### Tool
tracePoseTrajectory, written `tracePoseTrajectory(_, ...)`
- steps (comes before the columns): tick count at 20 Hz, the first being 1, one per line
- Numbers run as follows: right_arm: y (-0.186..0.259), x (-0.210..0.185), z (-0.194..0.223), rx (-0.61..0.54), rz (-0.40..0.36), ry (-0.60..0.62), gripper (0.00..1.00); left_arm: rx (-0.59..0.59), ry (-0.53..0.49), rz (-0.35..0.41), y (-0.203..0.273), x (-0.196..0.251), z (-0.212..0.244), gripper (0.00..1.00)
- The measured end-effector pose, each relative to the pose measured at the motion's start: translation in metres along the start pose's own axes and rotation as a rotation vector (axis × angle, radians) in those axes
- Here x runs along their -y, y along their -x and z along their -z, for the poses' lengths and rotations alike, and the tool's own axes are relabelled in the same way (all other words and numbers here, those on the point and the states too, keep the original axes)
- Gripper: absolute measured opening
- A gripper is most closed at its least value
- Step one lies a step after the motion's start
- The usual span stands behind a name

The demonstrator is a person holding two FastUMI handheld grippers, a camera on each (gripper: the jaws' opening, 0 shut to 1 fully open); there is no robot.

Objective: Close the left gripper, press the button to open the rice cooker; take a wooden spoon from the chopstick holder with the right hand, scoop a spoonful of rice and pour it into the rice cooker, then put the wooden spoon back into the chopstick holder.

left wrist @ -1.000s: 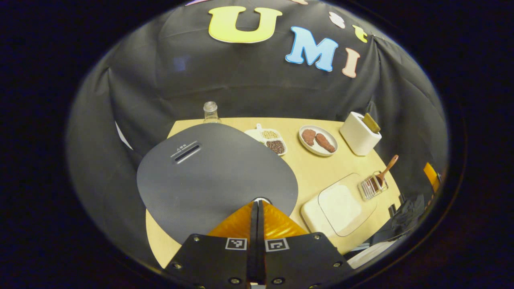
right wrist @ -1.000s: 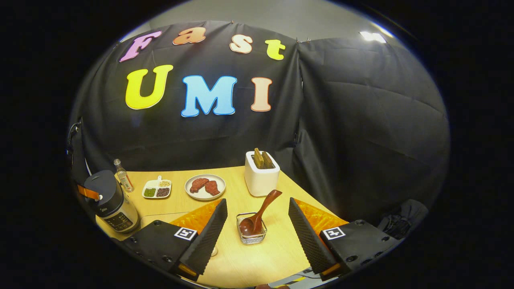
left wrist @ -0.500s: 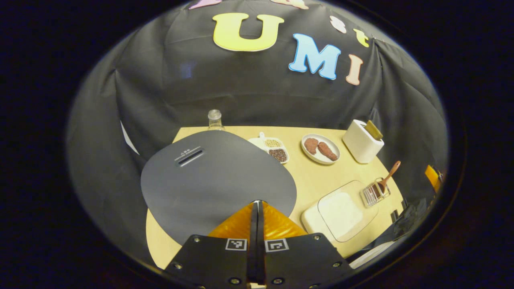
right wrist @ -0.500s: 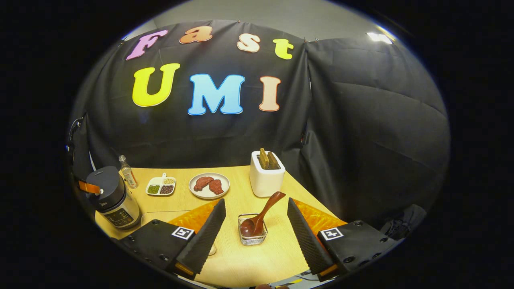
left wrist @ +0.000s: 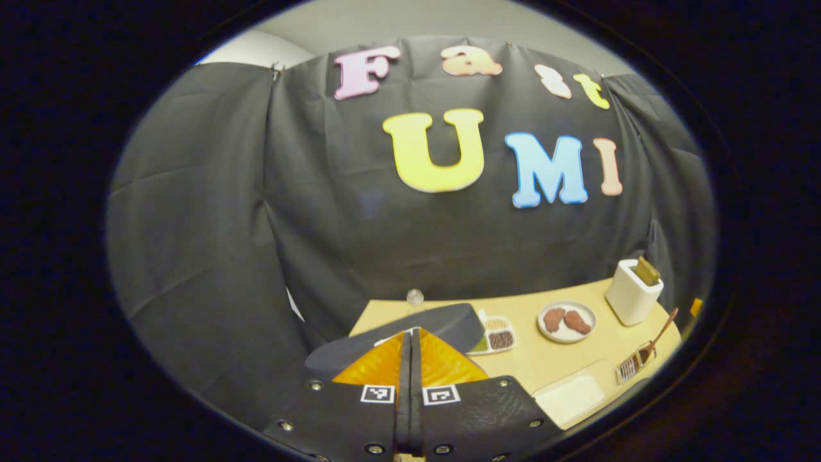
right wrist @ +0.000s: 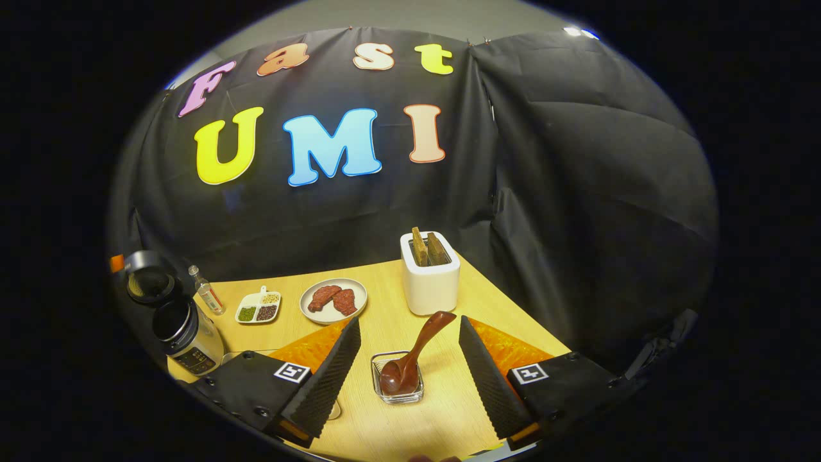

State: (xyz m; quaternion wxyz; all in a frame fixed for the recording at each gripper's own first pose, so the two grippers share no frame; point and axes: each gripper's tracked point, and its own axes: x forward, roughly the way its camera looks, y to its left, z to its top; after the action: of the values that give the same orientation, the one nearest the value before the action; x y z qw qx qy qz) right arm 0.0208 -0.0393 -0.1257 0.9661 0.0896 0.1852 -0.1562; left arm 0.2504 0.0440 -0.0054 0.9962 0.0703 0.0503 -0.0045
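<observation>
I am holding the left gripper (left wrist: 408, 350) with its fingers pressed together on nothing, just above the rice cooker (right wrist: 181, 324), whose lid (right wrist: 147, 274) is standing raised. I am keeping the right gripper (right wrist: 408, 359) spread wide, flanking the chopstick holder (right wrist: 397, 378); the wooden spoon (right wrist: 414, 354) is leaning in it, well right of the cooker.

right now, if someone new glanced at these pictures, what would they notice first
The rice cooker at the table's left edge, its lid swung open. Next, the wooden spoon leaning bowl-down in the small holder near the front, framed between the open right gripper. Behind it stand a white toaster and a plate of meat.
</observation>
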Motion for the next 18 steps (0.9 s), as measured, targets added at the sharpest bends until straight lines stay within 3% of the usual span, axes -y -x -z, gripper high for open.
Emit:
tracePoseTrajectory(1,-0.004,0.002,0.001,-0.008,-0.013,-0.014,0.98,0.036,0.027,0.001,0.012,0.003,-0.011,0.03)
tracePoseTrajectory(4,-0.019,0.010,0.005,-0.034,-0.049,-0.032,0.98,0.098,0.113,0.012,0.034,0.023,-0.018,0.48)
tracePoseTrajectory(7,-0.040,0.019,0.005,-0.067,-0.077,-0.046,0.98,0.105,0.126,-0.034,0.049,0.033,-0.012,0.93)
tracePoseTrajectory(10,-0.064,0.029,0.019,-0.136,-0.119,-0.088,0.98,0.062,0.105,-0.083,0.062,0.045,0.005,0.94)
tracePoseTrajectory(11,-0.072,0.030,0.024,-0.165,-0.128,-0.106,0.94,0.046,0.105,-0.099,0.066,0.048,0.010,0.93)
tracePoseTrajectory(12,-0.080,0.031,0.031,-0.189,-0.140,-0.123,0.98,0.035,0.110,-0.112,0.071,0.052,0.013,0.96)
tracePoseTrajectory(16,-0.113,0.028,0.065,-0.331,-0.197,-0.193,0.98,-0.009,0.120,-0.164,0.098,0.064,0.032,0.93)
tracePoseTrajectory(17,-0.121,0.028,0.073,-0.362,-0.202,-0.211,0.94,-0.028,0.115,-0.175,0.106,0.066,0.040,0.93)
tracePoseTrajectory(18,-0.123,0.028,0.080,-0.383,-0.209,-0.227,0.98,-0.046,0.104,-0.192,0.113,0.067,0.049,0.93)
